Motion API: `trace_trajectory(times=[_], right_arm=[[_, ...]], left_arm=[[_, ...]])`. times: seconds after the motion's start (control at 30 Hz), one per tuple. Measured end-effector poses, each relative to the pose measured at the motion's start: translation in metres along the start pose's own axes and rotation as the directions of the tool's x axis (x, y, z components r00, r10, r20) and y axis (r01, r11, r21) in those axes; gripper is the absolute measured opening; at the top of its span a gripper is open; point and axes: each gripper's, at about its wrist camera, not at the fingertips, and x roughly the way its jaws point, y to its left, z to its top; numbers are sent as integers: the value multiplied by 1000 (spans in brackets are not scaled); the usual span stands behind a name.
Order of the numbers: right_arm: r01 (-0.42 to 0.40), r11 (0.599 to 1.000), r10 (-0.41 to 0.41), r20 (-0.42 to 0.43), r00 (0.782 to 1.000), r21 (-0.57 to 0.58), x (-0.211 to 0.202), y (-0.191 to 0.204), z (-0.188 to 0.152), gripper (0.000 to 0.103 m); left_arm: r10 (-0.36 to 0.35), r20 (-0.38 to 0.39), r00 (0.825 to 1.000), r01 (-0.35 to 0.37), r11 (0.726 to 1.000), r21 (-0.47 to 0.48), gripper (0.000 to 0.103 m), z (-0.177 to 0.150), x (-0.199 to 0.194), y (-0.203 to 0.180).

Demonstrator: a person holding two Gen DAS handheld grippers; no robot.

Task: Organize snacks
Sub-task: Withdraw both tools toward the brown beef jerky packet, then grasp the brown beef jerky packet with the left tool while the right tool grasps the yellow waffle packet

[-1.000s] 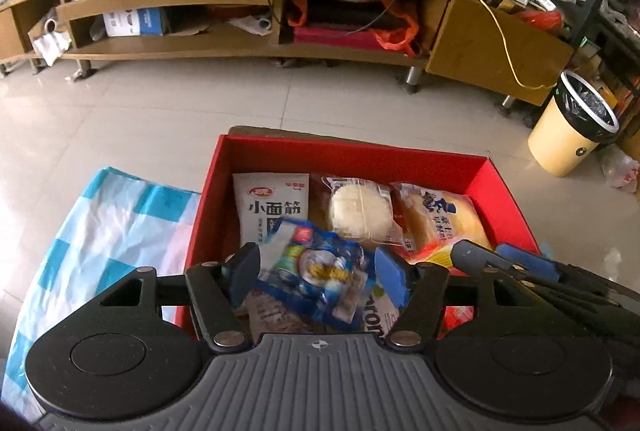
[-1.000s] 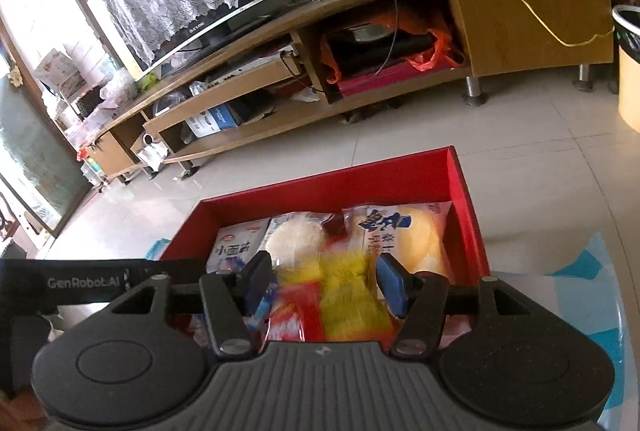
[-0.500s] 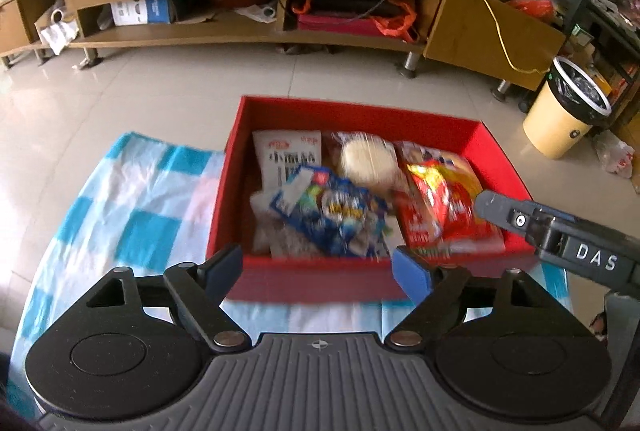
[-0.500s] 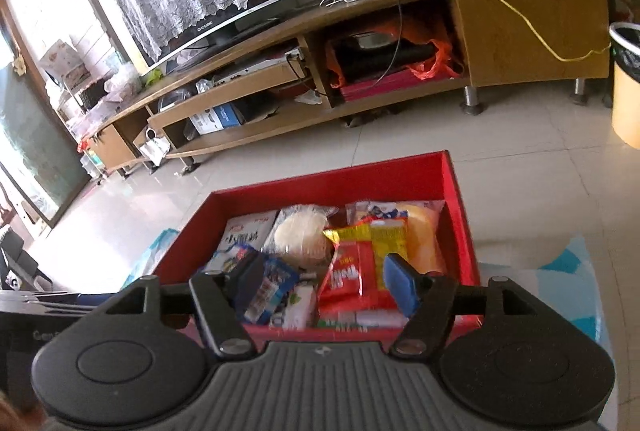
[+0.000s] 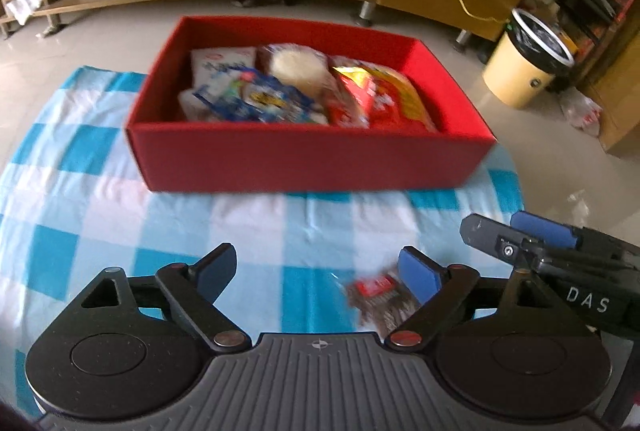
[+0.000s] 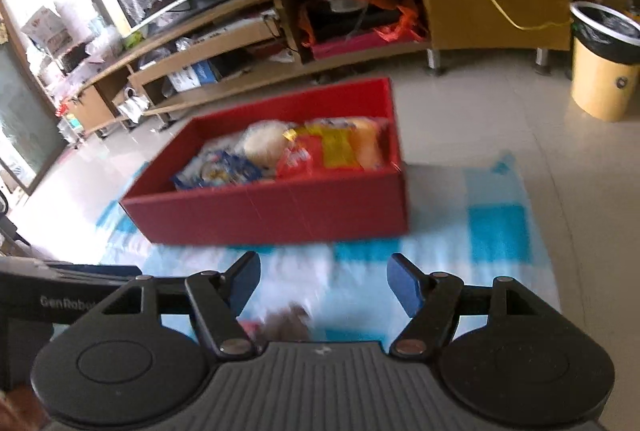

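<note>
While the left gripper (image 5: 318, 267) is opening with nothing between its jaws, the right gripper (image 6: 322, 281) stands partly open and empty. Most snacks (image 5: 304, 91) already lie in the red box (image 5: 304, 159), at frame centre. One small brown packet (image 5: 378, 301) remains on the checked cloth (image 5: 80, 191), touching the left gripper's right finger.

matt red box (image 5: 304, 159); glossy snack packets (image 5: 376, 99)

Pack print in my red box (image 5: 308, 159) is motion-blurred, unreadable in both views. Brown snack pack (image 5: 380, 301) by my left gripper's (image 5: 320, 269) right pad: part hidden, label illegible. In right wrist view it's a smear behind the gripper body. Bin (image 6: 604, 63) cut by frame edge.
</note>
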Motion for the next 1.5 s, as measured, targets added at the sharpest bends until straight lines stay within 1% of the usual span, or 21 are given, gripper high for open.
trace_trajectory(times=[0.1, 0.17, 0.27, 0.43, 0.53, 0.6, 0.63, 0.67, 0.73, 0.8, 0.9, 0.97, 1.07, 1.1, 1.13, 1.17, 1.2, 1.27, 1.33, 1.4, 1.5], right_arm=[[18, 999, -18, -2, 1000, 29, -15, -12, -10, 69], [27, 999, -28, 5, 1000, 46, -27, -20, -15, 69], [42, 996, -44, 22, 999, 81, -44, -33, -21, 69], [40, 991, -48, 55, 997, 124, -62, -49, -19, 69], [22, 992, -31, 74, 997, 124, -67, -51, -15, 69], [7, 993, -17, 80, 997, 120, -69, -50, -12, 69], [2, 993, -12, 80, 997, 116, -68, -49, -11, 69], [-1, 994, -7, 79, 997, 107, -68, -47, -10, 69], [-8, 996, 2, 76, 997, 90, -66, -43, -10, 69], [-20, 997, 15, 67, 998, 70, -64, -36, -10, 69], [-34, 999, 33, 47, 998, 34, -60, -27, -12, 69], [-43, 999, 43, 30, 999, 13, -56, -20, -15, 69], [-49, 999, 49, 1, 999, -17, -52, -12, -22, 69], [-47, 999, 46, -9, 999, -26, -51, -10, -25, 69], [-42, 999, 42, -18, 999, -30, -50, -8, -28, 69], [-40, 999, 39, -24, 999, -30, -50, -7, -31, 69], [-39, 999, 38, -29, 999, -35, -51, -6, -35, 69], [-31, 999, 29, -38, 999, -39, -52, -5, -42, 69], [-32, 999, 30, -51, 998, -29, -54, -6, -48, 69], [-37, 999, 36, -62, 997, -27, -55, -5, -52, 69], [-51, 998, 48, -69, 996, -43, -54, -1, -52, 69]], left_arm=[[-13, -15, 1000, 13, 1000, 5, 94, -8, 4, -12], [-29, -32, 999, 28, 999, -14, 96, -12, 9, -21], [-37, -63, 997, 35, 999, -34, 97, -18, 20, -35], [23, -108, 994, -28, 999, -43, 100, -20, 46, -63], [112, -95, 989, -117, 992, -49, 100, -17, 57, -72], [148, -89, 985, -153, 987, -53, 98, -15, 61, -74], [159, -93, 983, -164, 985, -50, 93, -15, 62, -73], [166, -94, 982, -171, 984, -43, 91, -15, 62, -72], [144, -92, 985, -148, 988, -36, 90, -18, 59, -67], [139, -92, 986, -143, 989, -40, 88, -22, 54, -61], [126, -94, 988, -130, 991, -37, 79, -26, 42, -57], [114, -86, 990, -116, 993, -25, 70, -28, 30, -53], [123, -74, 990, -124, 992, -2, 66, -29, 12, -43], [127, -68, 989, -128, 992, -2, 67, -30, 8, -39], [120, -68, 990, -120, 993, -4, 76, -31, 5, -34], [105, -77, 991, -107, 994, -13, 90, -30, 6, -31], [90, -87, 992, -93, 995, -32, 94, -31, 6, -27], [74, -98, 992, -81, 994, -72, 95, -33, 9, -22], [73, -128, 989, -86, 991, -98, 96, -35, 17, -19], [87, -154, 984, -107, 986, -129, 98, -40, 23, -14], [116, -155, 981, -145, 971, -192, 102, -42, 32, -10]])
